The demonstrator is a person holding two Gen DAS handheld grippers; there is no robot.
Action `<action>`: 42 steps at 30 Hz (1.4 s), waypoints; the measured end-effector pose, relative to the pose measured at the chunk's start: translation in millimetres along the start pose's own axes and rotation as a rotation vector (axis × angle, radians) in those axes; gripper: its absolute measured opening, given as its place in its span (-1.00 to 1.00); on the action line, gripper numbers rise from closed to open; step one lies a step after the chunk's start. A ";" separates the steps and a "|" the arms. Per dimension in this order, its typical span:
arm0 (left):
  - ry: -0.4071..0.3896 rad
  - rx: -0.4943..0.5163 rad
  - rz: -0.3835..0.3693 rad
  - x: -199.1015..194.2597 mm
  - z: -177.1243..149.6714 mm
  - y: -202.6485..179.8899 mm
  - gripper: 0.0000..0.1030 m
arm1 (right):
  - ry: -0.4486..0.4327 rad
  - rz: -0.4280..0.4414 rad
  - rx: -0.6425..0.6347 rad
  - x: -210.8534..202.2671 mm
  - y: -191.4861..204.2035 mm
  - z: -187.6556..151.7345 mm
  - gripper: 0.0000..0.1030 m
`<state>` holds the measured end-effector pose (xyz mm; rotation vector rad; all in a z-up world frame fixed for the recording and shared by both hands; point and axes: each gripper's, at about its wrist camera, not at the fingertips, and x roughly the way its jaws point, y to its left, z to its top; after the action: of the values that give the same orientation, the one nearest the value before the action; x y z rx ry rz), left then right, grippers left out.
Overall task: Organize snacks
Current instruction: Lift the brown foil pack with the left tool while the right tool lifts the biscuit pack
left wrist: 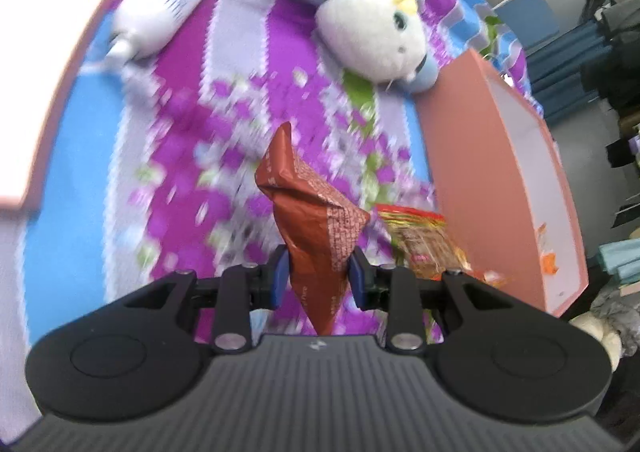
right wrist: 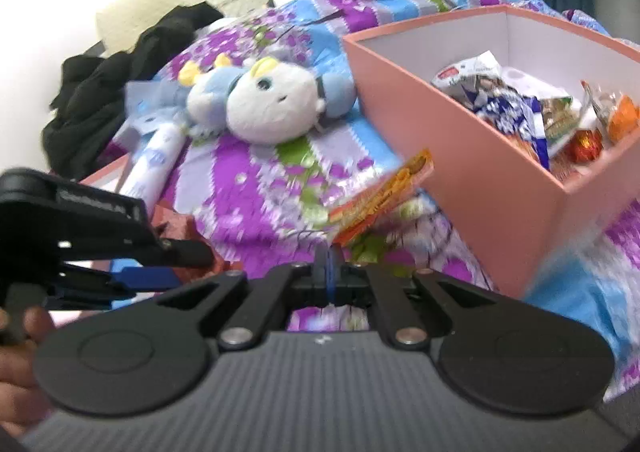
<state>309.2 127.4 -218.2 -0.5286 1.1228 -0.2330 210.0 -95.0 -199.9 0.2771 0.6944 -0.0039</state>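
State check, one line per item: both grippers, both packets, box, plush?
left gripper: shut on brown snack packet, lifted off the bed.
brown snack packet: crumpled, pinched between the pads.
right gripper: shut on orange snack packet.
orange snack packet: held by one edge, in the air beside the box.
pink box: open, no lid on it, partly filled with snacks.
plush toy: lying on the bedspread, untouched.

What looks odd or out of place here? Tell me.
The brown snack packet clamped in the left gripper is badly crumpled and twisted. Nothing is spilled; the other snacks sit inside the pink box.
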 end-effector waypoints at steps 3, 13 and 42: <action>-0.010 -0.011 0.044 -8.2 -26.1 2.5 -0.30 | 0.039 0.029 -0.022 -22.2 -4.4 -17.2 -0.96; -0.056 -0.011 0.189 -38.4 -106.4 6.1 -0.30 | 0.176 0.115 -0.119 -58.6 -19.9 -65.9 -0.94; -0.184 -0.076 0.301 -25.6 -140.3 15.5 0.30 | 0.113 0.211 -0.462 -43.8 -56.6 -49.8 0.63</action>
<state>170.6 111.8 -251.7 -0.4324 1.0185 0.1183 139.5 -140.8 -222.9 -0.0954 0.7550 0.3712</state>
